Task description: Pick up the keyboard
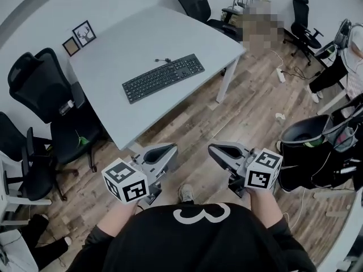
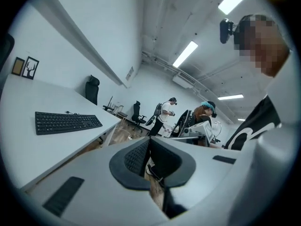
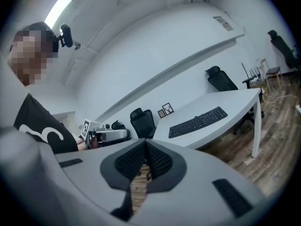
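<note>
A black keyboard point(image 1: 163, 77) lies flat near the middle of a pale grey table point(image 1: 113, 112), its cable at the far edge. It also shows in the left gripper view as the keyboard point(image 2: 67, 122) and in the right gripper view as the keyboard point(image 3: 198, 122). My left gripper point(image 1: 170, 150) and right gripper point(image 1: 214, 149) hang over the wooden floor in front of the table, well short of the keyboard. Both are shut with nothing between the pads. The left gripper point(image 2: 149, 150) and right gripper point(image 3: 144, 154) show closed jaws in their own views.
Two small framed pictures point(image 1: 79, 37) stand at the table's far left corner. Black office chairs point(image 1: 42, 89) crowd the left side, and another chair point(image 1: 195, 1) sits behind the table. A black bin point(image 1: 306, 137) and cables lie at the right. Other people point(image 2: 165, 114) work in the background.
</note>
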